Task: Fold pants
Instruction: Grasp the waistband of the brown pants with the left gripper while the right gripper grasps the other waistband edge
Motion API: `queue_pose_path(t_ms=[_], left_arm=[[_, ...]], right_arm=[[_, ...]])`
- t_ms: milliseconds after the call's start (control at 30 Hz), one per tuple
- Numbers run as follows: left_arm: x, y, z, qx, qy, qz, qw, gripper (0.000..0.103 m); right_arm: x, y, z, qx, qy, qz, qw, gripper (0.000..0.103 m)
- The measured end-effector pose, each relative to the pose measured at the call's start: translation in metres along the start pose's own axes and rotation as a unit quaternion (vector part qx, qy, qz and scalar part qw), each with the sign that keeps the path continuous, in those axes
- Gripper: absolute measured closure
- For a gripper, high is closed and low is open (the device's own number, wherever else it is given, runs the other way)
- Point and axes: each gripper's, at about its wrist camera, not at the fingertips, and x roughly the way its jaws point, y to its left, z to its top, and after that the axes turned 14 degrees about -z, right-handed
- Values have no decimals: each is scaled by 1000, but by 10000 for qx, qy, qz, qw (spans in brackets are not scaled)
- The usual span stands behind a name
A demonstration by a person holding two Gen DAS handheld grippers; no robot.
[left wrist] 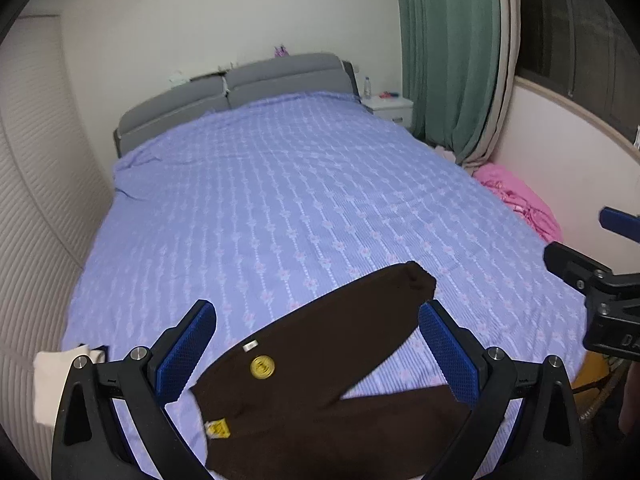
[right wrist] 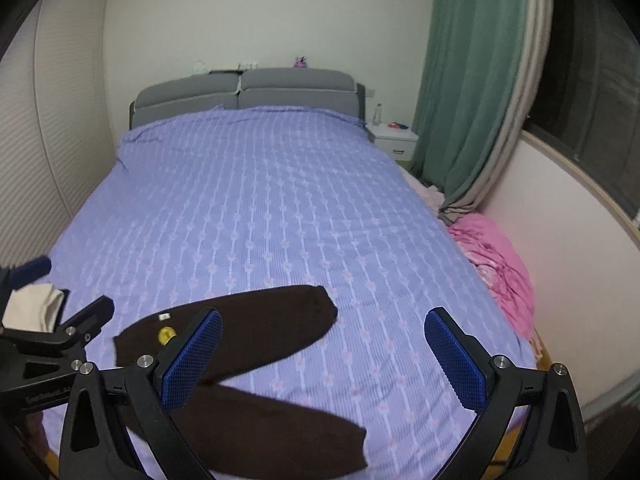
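Pants, dark brown knit pair (left wrist: 320, 380), are lying legs-apart on purple patterned bedspread (left wrist: 280, 200) w/ left gripper (left wrist: 318, 354) & right gripper (right wrist: 324, 360) both hovering wide open, gripping nothing

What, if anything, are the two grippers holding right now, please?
Nothing: the left gripper and right gripper are both open above the pants.

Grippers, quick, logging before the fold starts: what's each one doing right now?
Left gripper: open, holding nothing, above the brown pants.
Right gripper: open, holding nothing.
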Motion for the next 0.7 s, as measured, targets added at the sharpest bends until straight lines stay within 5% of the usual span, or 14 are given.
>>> queue_pose_path(t_ms=[467,600,700], left_arm=[[257,44,-26,169,881,-472,9949,18],[309,51,-33,502,1080,-734,9902,23],[344,55,-34,732,1253,-846,9858,37]], right_arm=[[289,47,-16,-696,840,533,9926,20],[344,70,-26,-937,1065,870,9861,25],[372,86,-35,-1147,1113,1045,9816,29]])
